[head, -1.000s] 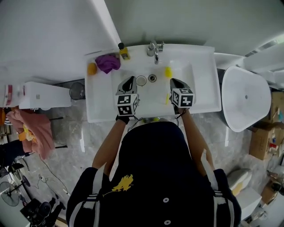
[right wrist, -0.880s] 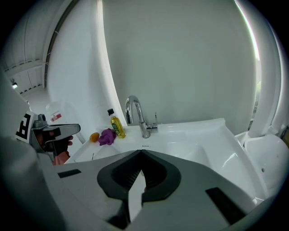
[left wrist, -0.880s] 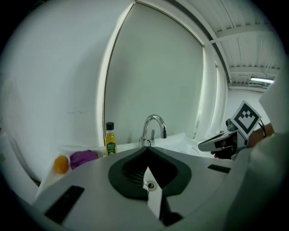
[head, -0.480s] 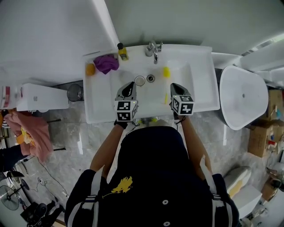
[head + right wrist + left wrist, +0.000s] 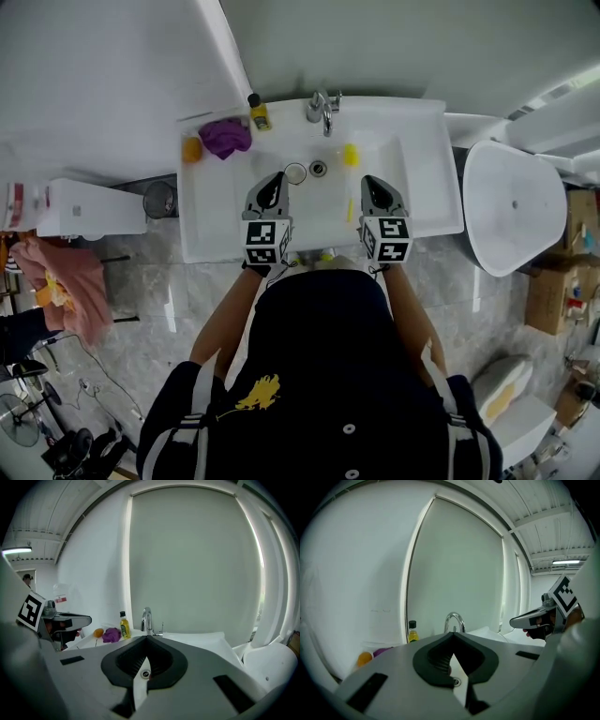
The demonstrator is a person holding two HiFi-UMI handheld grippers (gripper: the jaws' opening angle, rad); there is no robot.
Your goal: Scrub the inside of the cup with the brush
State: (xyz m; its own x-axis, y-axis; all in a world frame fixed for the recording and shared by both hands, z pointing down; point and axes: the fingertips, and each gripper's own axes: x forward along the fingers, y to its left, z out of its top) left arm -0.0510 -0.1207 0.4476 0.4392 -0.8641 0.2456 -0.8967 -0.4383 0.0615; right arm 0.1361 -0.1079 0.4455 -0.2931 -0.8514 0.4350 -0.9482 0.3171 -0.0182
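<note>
In the head view a small round cup (image 5: 295, 172) stands in the white sink (image 5: 427, 202) beside the drain (image 5: 319, 168). A yellow brush (image 5: 351, 154) lies in the basin right of the drain. My left gripper (image 5: 277, 179) hovers just near of the cup, shut and empty. My right gripper (image 5: 371, 184) is near of the brush, also shut on nothing. The left gripper view shows its own jaws (image 5: 453, 633) closed, with the right gripper (image 5: 534, 619) beyond them. In the right gripper view that gripper's jaws (image 5: 146, 638) are closed too. Neither gripper view shows the cup or the brush.
The faucet (image 5: 323, 108) stands at the sink's back. A yellow bottle (image 5: 255, 110), a purple cloth (image 5: 225, 136) and an orange object (image 5: 192, 147) sit on the back left ledge. A white tub (image 5: 516, 206) is at the right and a bin (image 5: 161, 199) at the left.
Both grippers have drawn back a little toward the sink's near edge and the person's body. Both stay shut. The cup and the brush have not moved.
</note>
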